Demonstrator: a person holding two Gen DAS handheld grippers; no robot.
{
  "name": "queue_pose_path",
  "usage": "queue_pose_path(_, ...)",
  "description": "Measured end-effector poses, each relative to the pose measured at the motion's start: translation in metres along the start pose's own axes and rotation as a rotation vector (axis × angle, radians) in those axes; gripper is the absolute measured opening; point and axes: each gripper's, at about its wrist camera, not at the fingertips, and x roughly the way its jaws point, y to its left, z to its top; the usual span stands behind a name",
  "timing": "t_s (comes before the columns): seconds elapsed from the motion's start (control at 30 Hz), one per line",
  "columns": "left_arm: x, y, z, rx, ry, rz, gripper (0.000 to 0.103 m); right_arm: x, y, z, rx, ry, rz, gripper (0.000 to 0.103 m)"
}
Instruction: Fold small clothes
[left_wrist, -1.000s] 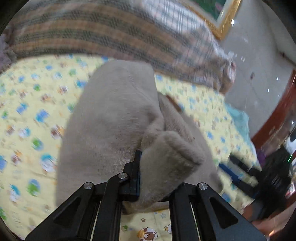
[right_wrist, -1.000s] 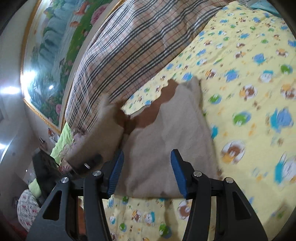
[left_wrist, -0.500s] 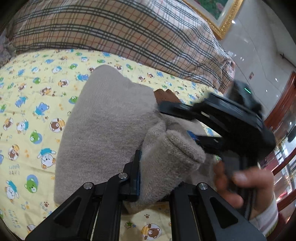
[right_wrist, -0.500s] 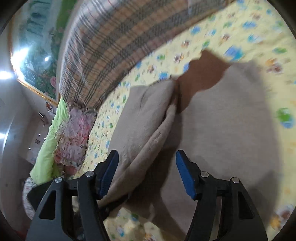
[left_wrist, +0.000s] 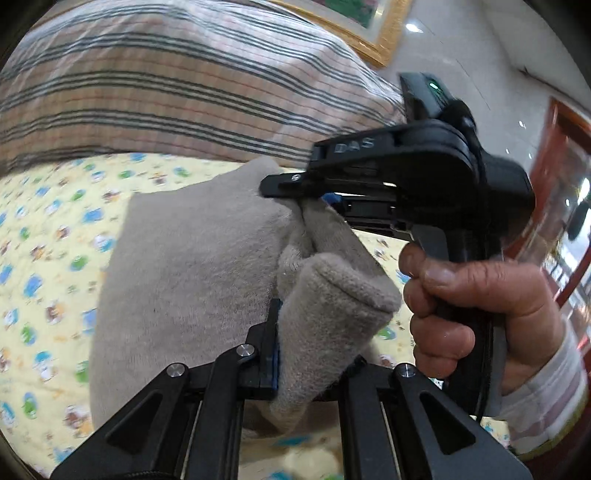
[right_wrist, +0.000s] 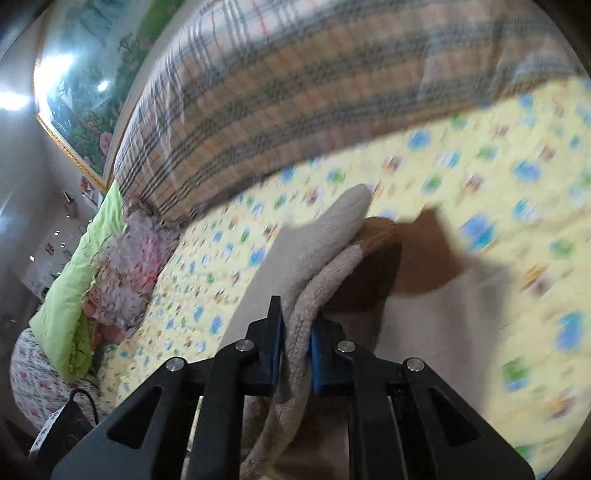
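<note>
Left wrist view: yellow cartoon-print bedsheet (left_wrist: 44, 236) at far left, plaid quilt (left_wrist: 166, 92) heaped behind it. The beige knit garment (left_wrist: 192, 266) lay spread on the sheet at centre, one thick folded edge raised off the bed. The left gripper (left_wrist: 314, 354) was clenched on that rolled edge, the fabric bunched between its blue-padded fingers. Further right, the right gripper (left_wrist: 306, 194) reached in from the side and pinched the same garment at a higher fold; the person's right hand (left_wrist: 476, 295) was wrapped round its black handle, a pale sleeve at the wrist. Right wrist view: green pillow (right_wrist: 74, 306) and floral bedding (right_wrist: 122, 273) at far left, a framed landscape picture (right_wrist: 85, 81) on the wall above. Centre, the right gripper (right_wrist: 297, 354) was closed on a doubled layer of the beige knit garment (right_wrist: 332, 236), the cloth squeezed thin between the pads. A brown patch (right_wrist: 399, 258) of the garment lay just right of the pinched fold, the rest resting flat on the yellow bedsheet (right_wrist: 498, 192). The background was motion-blurred.
</note>
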Motion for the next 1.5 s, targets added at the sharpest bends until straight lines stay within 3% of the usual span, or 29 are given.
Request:
queue_pose_path(0.17,0.036,-0.018,-0.02,0.026,0.099,0.008,0.008,0.011,-0.049,-0.02,0.047,0.061,-0.127,0.014)
queue_pose_path(0.33,0.04,-0.022,-0.035,0.072,0.114,0.011,0.012,0.009,-0.071,-0.035,0.08,0.038,-0.119,0.014)
queue_pose_path(0.43,0.034,-0.022,-0.038,0.105,0.127,-0.008,0.021,0.011,-0.069,-0.035,0.105,0.044,-0.113,0.017)
queue_pose_path(0.57,0.012,-0.007,-0.04,0.098,0.125,-0.037,0.047,-0.002,-0.062,-0.039,0.11,0.024,-0.146,0.024)
queue_pose_path(0.67,-0.005,0.006,-0.043,0.088,0.115,-0.046,0.052,-0.023,-0.051,-0.047,0.084,-0.016,-0.183,0.027)
queue_pose_path(0.73,-0.019,0.013,-0.048,0.089,0.118,-0.044,0.053,-0.039,-0.042,-0.055,0.075,-0.052,-0.192,0.035)
queue_pose_path(0.87,-0.049,0.028,-0.06,0.121,0.085,0.037,0.062,-0.064,-0.02,-0.073,0.045,-0.089,-0.174,0.041)
queue_pose_path(1.0,-0.06,0.058,-0.068,0.097,0.086,0.123,0.063,-0.073,0.006,-0.09,-0.009,-0.081,-0.135,0.052)
queue_pose_path(1.1,-0.058,0.08,-0.075,0.09,0.11,0.177,0.063,-0.066,0.012,-0.1,-0.043,-0.05,-0.205,0.054)
queue_pose_path(1.27,-0.041,0.1,-0.074,0.063,0.173,0.139,0.064,-0.055,-0.005,-0.111,-0.01,-0.008,-0.223,0.054)
queue_pose_path(1.37,-0.032,0.103,-0.077,0.066,0.182,0.188,0.063,-0.047,-0.012,-0.114,0.005,0.009,-0.227,0.054)
queue_pose_path(1.5,-0.025,0.128,-0.08,-0.052,0.184,0.157,0.063,-0.042,-0.009,-0.119,-0.011,0.021,-0.214,0.054)
